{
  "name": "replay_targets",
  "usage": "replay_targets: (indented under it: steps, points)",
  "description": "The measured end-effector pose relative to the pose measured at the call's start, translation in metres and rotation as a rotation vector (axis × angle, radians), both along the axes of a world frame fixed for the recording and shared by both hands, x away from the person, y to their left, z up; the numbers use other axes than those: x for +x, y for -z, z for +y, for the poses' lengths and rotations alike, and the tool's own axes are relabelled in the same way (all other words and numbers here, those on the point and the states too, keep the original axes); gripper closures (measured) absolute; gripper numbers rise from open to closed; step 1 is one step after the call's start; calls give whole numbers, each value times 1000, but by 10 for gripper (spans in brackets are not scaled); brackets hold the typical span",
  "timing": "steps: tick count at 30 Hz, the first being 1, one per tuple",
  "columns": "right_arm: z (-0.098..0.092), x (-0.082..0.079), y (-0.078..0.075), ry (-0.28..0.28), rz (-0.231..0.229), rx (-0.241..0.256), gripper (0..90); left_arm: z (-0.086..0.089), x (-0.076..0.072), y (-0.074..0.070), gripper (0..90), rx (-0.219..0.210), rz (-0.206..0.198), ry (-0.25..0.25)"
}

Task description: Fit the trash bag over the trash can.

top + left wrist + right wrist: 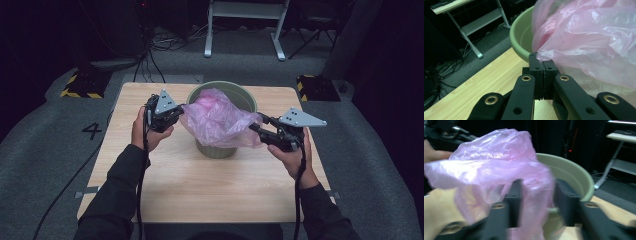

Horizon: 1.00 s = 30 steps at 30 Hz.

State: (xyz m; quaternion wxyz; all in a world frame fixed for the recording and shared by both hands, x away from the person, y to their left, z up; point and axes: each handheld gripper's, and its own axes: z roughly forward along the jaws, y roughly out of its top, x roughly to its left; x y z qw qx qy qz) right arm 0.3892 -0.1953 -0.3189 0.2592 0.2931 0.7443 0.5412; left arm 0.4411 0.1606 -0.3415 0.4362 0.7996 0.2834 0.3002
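A thin pink plastic bag (220,120) lies crumpled over the mouth and front of a pale green bin (241,90) that stands at the middle of the wooden table (200,185). My left gripper (179,114) is at the bin's left side, shut on the bag's edge (543,65) close to the bin's rim (520,37). At the bin's right side is my right gripper (256,126). Its jaws stand apart (540,195), and bag film (499,170) hangs over the left jaw and into the gap. The bin (571,170) is just behind them.
The bin stands toward the table's far edge, and bare wood lies in front of it. On the grey floor beyond are a white desk frame (245,25), loose cables (150,60) and two yellow-and-black blocks (82,82) (317,87).
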Motion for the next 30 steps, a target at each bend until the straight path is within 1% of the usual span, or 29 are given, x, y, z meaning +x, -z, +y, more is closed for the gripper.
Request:
replay_targets:
  steps: [1,2,3,4,5,8,10,11,12,13,14,15,16,17,19,20,21,23,25,27,28,30]
  points:
    - [1,5,-2,6,-11,-10,751,0,1,0,890,0,4,0]
    - [1,13,-4,33,-20,-20,839,1,3,0,891,1,7,-3]
    - [1,13,-4,33,-20,-20,839,1,5,0,891,0,12,-5]
    - [0,19,-4,47,-16,-17,873,2,7,1,891,-8,22,-5]
    - [-1,25,-3,54,-1,-9,892,3,10,2,891,-10,34,-4]
    - [-6,41,3,97,54,-7,899,5,17,8,891,-12,66,-7]
    - [-8,50,8,133,76,-10,899,6,22,11,891,-34,90,-10]
    - [-9,56,10,144,92,-7,899,7,25,13,891,-32,98,-13]
    - [-13,67,15,165,125,-4,899,8,28,15,891,-33,109,-16]
    - [-13,67,15,165,125,-4,899,9,30,17,891,-38,118,-21]
    - [-17,77,21,175,162,26,900,10,32,19,891,-39,125,-20]
    - [-17,77,21,175,162,26,900,10,33,20,891,-39,128,-26]
    - [-18,81,23,184,171,25,900,11,35,22,891,-36,131,-31]
    - [-19,85,25,193,174,23,899,12,37,25,891,-42,138,-34]
    - [-21,92,30,196,187,30,899,13,40,30,891,-43,150,-39]
    - [-21,95,32,206,191,31,899,13,41,33,891,-43,155,-42]
    - [-22,98,33,207,195,33,899,13,42,36,891,-30,160,-38]
    - [-21,104,36,220,195,21,899,12,44,41,891,-26,170,-40]
    - [-22,109,38,219,205,28,900,11,45,46,891,-25,182,-39]
    - [-22,113,40,223,210,27,899,11,46,50,891,-11,190,-39]
    - [-22,115,41,221,215,31,900,11,46,53,891,-13,197,-39]
    - [-22,116,45,229,219,20,900,10,45,58,890,-5,203,-42]
